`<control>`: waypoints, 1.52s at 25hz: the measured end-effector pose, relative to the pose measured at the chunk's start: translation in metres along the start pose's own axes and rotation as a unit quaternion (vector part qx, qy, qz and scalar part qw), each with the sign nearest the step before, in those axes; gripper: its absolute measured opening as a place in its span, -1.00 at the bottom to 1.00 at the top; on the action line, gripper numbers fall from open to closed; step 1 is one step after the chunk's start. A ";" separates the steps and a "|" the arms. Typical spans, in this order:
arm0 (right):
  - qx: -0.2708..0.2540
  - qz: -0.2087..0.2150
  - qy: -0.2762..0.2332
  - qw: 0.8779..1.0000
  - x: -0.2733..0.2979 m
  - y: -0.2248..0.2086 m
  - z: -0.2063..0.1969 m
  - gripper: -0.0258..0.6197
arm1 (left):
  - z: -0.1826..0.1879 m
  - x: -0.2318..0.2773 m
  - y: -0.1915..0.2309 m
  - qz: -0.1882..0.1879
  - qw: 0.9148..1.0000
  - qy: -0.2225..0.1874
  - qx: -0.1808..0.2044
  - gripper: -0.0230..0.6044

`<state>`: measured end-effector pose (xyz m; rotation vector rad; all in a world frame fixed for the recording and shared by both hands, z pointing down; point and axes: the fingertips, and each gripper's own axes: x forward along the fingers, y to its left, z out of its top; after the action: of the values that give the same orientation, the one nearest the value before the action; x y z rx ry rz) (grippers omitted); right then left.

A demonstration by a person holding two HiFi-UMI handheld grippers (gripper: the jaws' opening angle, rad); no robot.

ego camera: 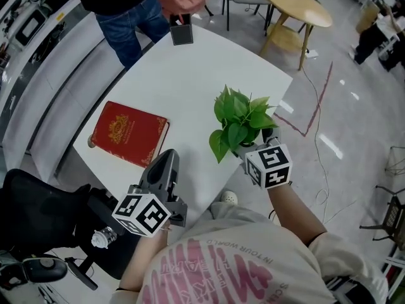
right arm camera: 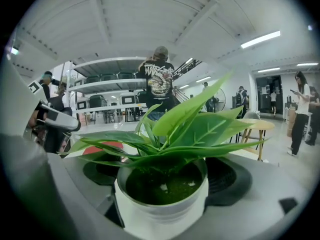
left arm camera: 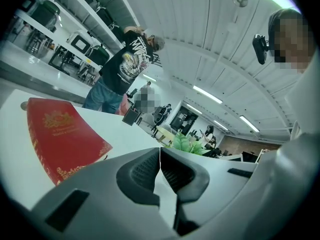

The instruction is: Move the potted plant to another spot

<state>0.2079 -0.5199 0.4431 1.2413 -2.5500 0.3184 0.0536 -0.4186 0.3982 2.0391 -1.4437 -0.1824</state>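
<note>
Closest to the lens: pale shirt with pink lettering, both forearms stretched forward from it. Just ahead, right gripper clamped on the green leafy potted plant, jaws pressed against either side of its small white round pot, dark soil and broad leaves rising between the ribbed pads. Plant held over the near right part of the white square table; impossible to tell whether resting on it or lifted clear.

Well to the left of the right gripper, above the table's near edge: left gripper, closed, jaws meeting with nothing between them. Just beyond it and slightly left, lying flat: red hardcover book with gold ornament on the cover.

Far beyond both grippers, at the table's far edge: small dark upright stand, and behind it a person standing in a dark printed shirt and blue jeans. Beyond and right of the right gripper, off the table: round light wooden side table. Left of the left gripper, below table level: black office chair.
</note>
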 end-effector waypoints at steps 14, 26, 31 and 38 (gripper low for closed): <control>-0.021 0.010 0.032 0.999 0.006 -0.003 -0.022 0.75 | -0.003 0.005 -0.002 0.010 1.000 -0.002 -0.003 -0.85; -0.024 0.007 0.035 0.999 0.004 -0.002 -0.026 0.75 | -0.003 0.001 -0.005 0.006 1.000 0.002 -0.001 -0.85; -0.017 0.008 0.033 0.999 0.003 -0.003 -0.027 0.75 | -0.004 0.002 -0.005 0.005 1.000 0.002 -0.001 -0.85; -0.006 0.008 0.036 0.999 0.004 -0.004 -0.034 0.76 | -0.006 0.002 -0.005 0.003 1.000 0.003 0.001 -0.85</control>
<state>0.2143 -0.5143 0.4760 1.1828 -2.4983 0.3455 0.0610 -0.4171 0.4014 2.0348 -1.4453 -0.1728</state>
